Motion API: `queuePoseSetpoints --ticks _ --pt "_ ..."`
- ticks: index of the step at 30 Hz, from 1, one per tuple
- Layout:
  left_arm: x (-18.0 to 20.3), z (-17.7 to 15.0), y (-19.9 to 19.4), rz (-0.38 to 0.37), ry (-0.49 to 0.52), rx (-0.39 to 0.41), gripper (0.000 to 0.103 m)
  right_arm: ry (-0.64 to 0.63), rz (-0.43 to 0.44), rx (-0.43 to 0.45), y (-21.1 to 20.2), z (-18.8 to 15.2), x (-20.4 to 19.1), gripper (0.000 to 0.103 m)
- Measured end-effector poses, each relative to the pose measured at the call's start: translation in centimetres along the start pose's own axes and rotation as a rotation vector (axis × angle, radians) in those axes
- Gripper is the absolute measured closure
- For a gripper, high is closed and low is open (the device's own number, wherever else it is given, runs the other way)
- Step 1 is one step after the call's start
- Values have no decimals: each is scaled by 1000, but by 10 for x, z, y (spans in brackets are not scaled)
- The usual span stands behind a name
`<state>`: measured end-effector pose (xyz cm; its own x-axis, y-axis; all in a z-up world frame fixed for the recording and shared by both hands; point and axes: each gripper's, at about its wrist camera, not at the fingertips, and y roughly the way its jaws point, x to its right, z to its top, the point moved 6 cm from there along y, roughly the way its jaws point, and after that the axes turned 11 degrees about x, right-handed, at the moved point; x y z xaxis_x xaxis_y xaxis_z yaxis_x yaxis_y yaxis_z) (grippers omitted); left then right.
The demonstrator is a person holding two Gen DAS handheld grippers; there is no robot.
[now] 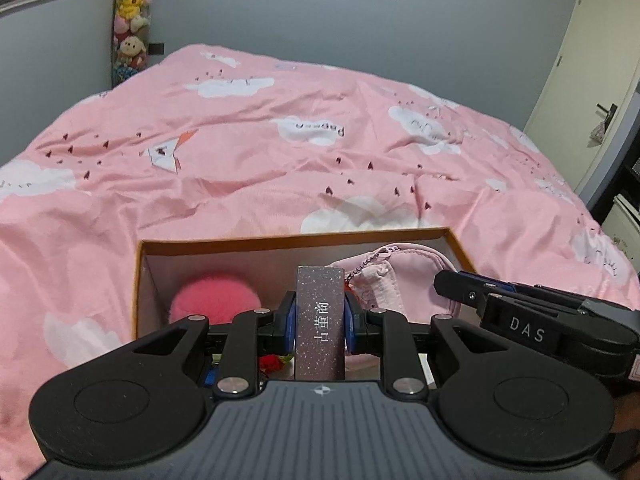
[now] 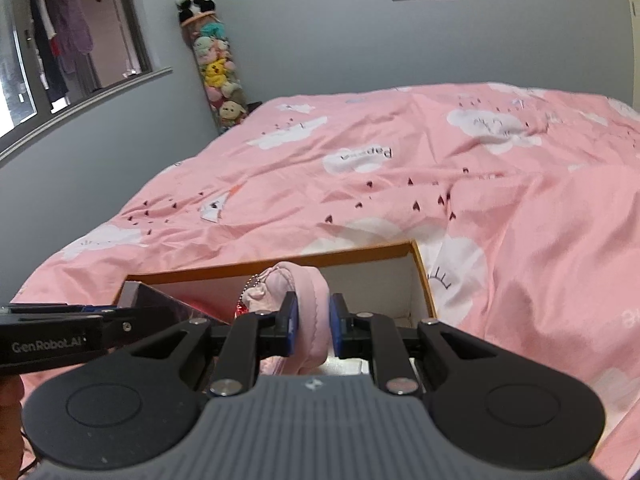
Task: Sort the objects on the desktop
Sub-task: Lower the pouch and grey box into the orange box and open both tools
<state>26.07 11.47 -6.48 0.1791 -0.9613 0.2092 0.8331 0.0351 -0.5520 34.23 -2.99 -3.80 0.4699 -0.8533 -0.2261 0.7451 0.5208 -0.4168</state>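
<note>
An open cardboard box with an orange rim (image 1: 280,242) sits on the bed; it also shows in the right wrist view (image 2: 280,263). My left gripper (image 1: 320,320) is shut on a tall dark speckled box (image 1: 320,320) with white characters, held upright over the cardboard box. My right gripper (image 2: 313,324) is shut on a pink fabric pouch (image 2: 310,316) with a bead chain, over the box's right half; the pouch also shows in the left wrist view (image 1: 400,276). A fluffy pink ball (image 1: 216,300) lies inside at the left. A small red item (image 1: 272,362) lies below the left fingers.
The box rests on a wrinkled pink duvet with white clouds (image 1: 280,152). A column of plush toys (image 2: 216,68) stands in the far corner by the grey wall. A door (image 1: 588,80) is at the right, a window (image 2: 60,40) at the left.
</note>
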Motion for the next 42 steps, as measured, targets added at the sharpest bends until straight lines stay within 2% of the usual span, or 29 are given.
queuePoseSetpoints --ticks 9,14,17,22,24,30,33,38,42 --pt "-3 -8 30 29 -7 -51 77 72 -7 -61 26 -16 12 85" --pt "2 -8 42 72 34 -54 77 76 -5 -113 39 -26 13 84" --pt "4 -6 46 79 45 -53 77 61 -14 -115 44 -28 12 84" --pt "8 -4 50 99 68 -59 77 50 -11 -111 41 -25 13 78" --pt "10 -4 48 128 95 -57 77 41 -12 -95 35 -22 13 68" --pt "26 -7 49 156 190 -51 77 61 -7 -110 27 -26 18 68" --pt "28 -7 51 131 167 -59 75 68 -6 -136 29 -33 18 75" --pt "32 -6 48 50 94 -66 67 67 5 -139 27 -37 19 81" --pt "31 -4 42 7 51 -63 66 69 6 -136 25 -36 20 81"
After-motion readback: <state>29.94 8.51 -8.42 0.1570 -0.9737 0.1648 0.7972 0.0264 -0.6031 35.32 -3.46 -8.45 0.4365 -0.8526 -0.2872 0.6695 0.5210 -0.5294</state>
